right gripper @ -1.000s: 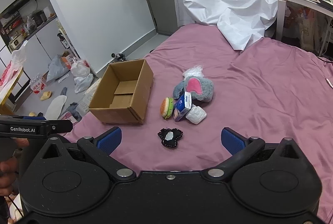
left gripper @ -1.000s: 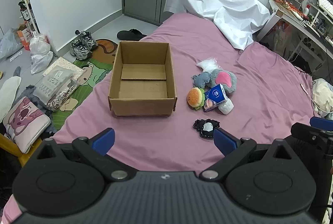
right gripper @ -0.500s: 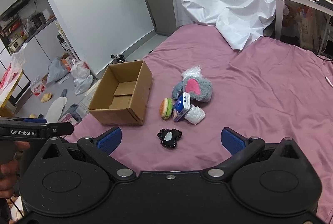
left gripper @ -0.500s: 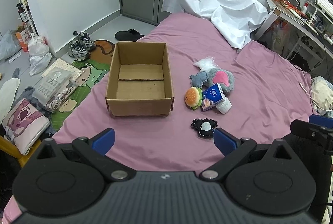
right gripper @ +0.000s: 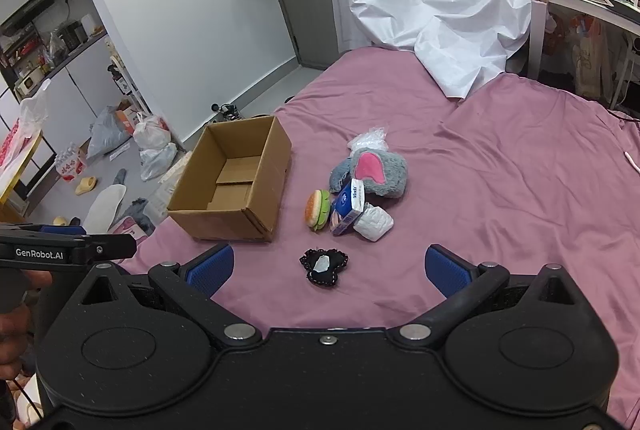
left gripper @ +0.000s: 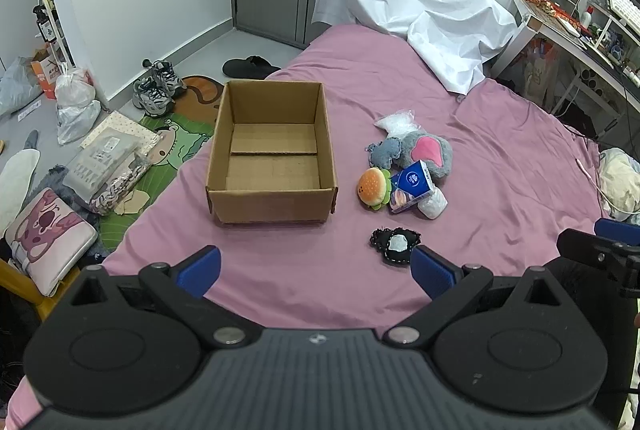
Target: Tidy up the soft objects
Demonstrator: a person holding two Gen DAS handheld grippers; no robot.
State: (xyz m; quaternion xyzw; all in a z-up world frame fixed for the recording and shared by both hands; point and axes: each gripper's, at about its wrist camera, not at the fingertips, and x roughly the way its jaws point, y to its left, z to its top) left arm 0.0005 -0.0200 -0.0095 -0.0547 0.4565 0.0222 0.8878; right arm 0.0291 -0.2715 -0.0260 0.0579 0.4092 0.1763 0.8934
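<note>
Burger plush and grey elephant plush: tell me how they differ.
The burger plush is small, round, orange and tan with a green frill; the grey elephant plush is larger, fuzzy grey with a pink ear. The burger stands on edge nearer the cardboard box; the elephant lies slumped farther back. Both rest on the purple bedsheet, touching the blue tissue pack.

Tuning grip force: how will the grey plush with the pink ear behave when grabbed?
The grey plush looks fluffy, so it likely squashes and sags. Probably light. The tissue pack leans on it and may topple when it lifts.
</note>
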